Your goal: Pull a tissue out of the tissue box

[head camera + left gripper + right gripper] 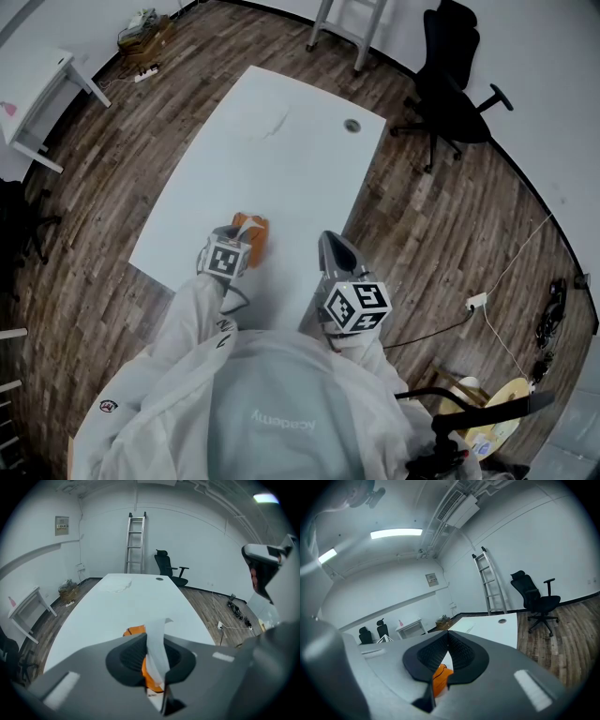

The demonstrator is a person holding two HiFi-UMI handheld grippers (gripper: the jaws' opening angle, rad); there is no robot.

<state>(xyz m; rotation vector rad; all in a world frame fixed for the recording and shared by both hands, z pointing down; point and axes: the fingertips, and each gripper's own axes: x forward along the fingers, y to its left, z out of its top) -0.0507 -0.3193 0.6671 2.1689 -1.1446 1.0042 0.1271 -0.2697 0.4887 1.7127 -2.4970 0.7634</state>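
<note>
The left tool (150, 640) is clamped on the tissue (156, 645) above the orange tissue box (256, 231)
The box sits toward the white desk's (272, 159) near edge; the right tool (448, 634) hovers beside it, jaws together, holding nothing

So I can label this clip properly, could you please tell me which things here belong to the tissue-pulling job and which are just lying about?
Part of the job: tissue, pinched by the left gripper; orange tissue box; white table.
Just lying about: right gripper, shut on nothing; office chair; ladder; side desk.
</note>
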